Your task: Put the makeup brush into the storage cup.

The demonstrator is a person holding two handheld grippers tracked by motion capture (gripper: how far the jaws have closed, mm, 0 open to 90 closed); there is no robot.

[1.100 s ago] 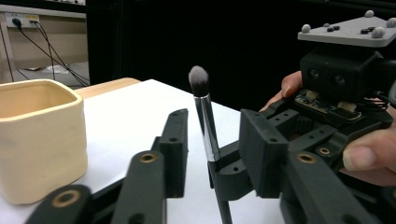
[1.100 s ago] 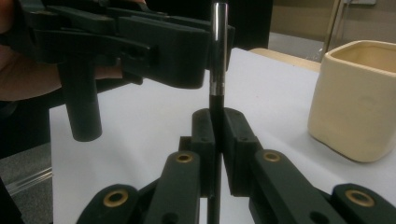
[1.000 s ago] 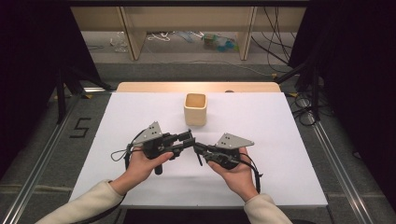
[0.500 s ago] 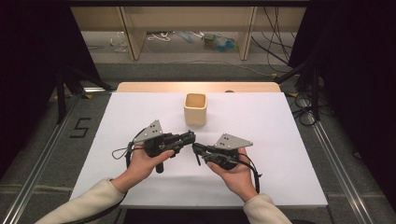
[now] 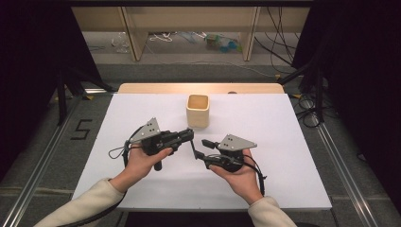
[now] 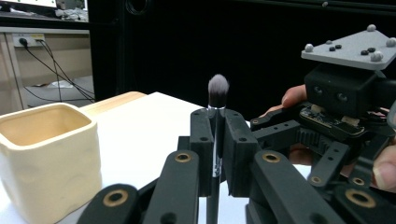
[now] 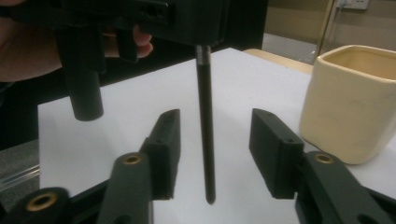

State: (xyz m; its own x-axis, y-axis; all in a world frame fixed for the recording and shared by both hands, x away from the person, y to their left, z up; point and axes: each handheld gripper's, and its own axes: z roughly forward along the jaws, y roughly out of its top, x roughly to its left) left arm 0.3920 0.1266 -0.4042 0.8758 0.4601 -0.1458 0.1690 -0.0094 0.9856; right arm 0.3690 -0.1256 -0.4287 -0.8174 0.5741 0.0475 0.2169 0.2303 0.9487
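Note:
A makeup brush with a thin black handle (image 7: 205, 130) and a grey bristle tip (image 6: 218, 88) stands upright between the two grippers over the white table. My left gripper (image 5: 191, 137) is shut on the brush just below the bristles, its pads (image 6: 201, 140) pressing the ferrule. My right gripper (image 7: 217, 119) has just been opening. Its jaws stand apart on either side of the lower handle (image 5: 194, 150) without touching it. In the high view the right gripper (image 5: 204, 149) faces the left one, and a hand holds each.
A cream square cup (image 5: 197, 110) stands open-topped just beyond the grippers, seen close by in both gripper views (image 6: 46, 158) (image 7: 350, 102). The white table sheet (image 5: 283, 142) spreads around the hands. Shelving and cables lie on the floor behind the table.
The right gripper's jaws have spread apart and let go of the brush handle. The left gripper's jaws have closed on the brush. Both hands have hardly moved.

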